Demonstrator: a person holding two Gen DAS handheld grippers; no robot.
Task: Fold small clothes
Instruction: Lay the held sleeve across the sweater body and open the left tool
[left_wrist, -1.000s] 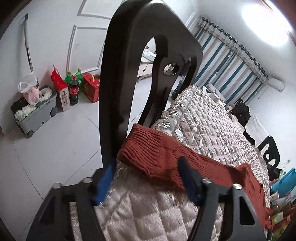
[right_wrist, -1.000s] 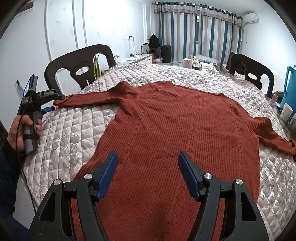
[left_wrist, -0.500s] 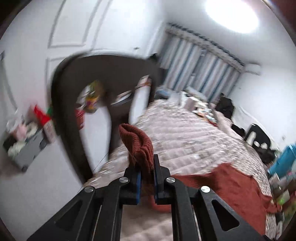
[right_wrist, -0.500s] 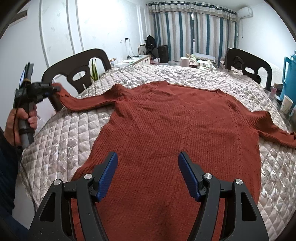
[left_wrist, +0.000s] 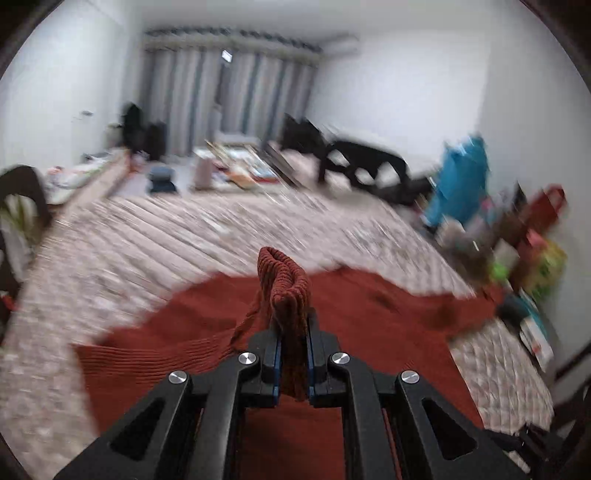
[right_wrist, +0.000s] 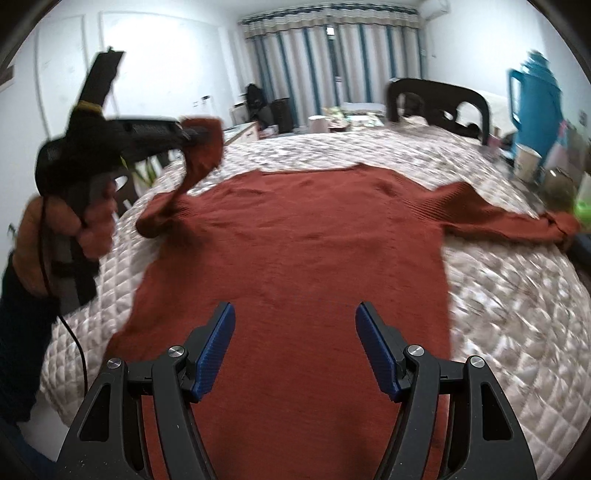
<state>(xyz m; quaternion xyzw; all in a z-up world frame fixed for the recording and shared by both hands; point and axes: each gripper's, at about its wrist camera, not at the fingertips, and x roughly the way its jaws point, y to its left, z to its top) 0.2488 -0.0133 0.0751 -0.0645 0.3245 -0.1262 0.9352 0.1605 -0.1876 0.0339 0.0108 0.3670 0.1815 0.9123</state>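
A rust-red knit sweater (right_wrist: 306, 236) lies front-up on a quilted table cover (right_wrist: 517, 295), its body flat and one sleeve (right_wrist: 509, 218) stretched out toward the clutter at the table's edge. The left gripper (left_wrist: 293, 354) is clamped on the other sleeve's ribbed cuff (left_wrist: 284, 280), which bunches up between the blue pads while the sleeve hangs in a loose, twisted curve from the shoulder, seen in the right wrist view lifted above the table. The right gripper (right_wrist: 295, 350) hovers over the lower body with its jaws wide apart, nothing between them. The knit looks soft, limp and fairly light, with enough rib texture to resist slipping; it should drape and fold wherever it is carried, though it may stretch or drag the body askew if pulled hard. The cuff looks a sound place to hold for laying the sleeve across the chest. For the body folds, the hem corners and shoulder seams appear the better holds, since a pinch mid-panel would only tent the fabric.
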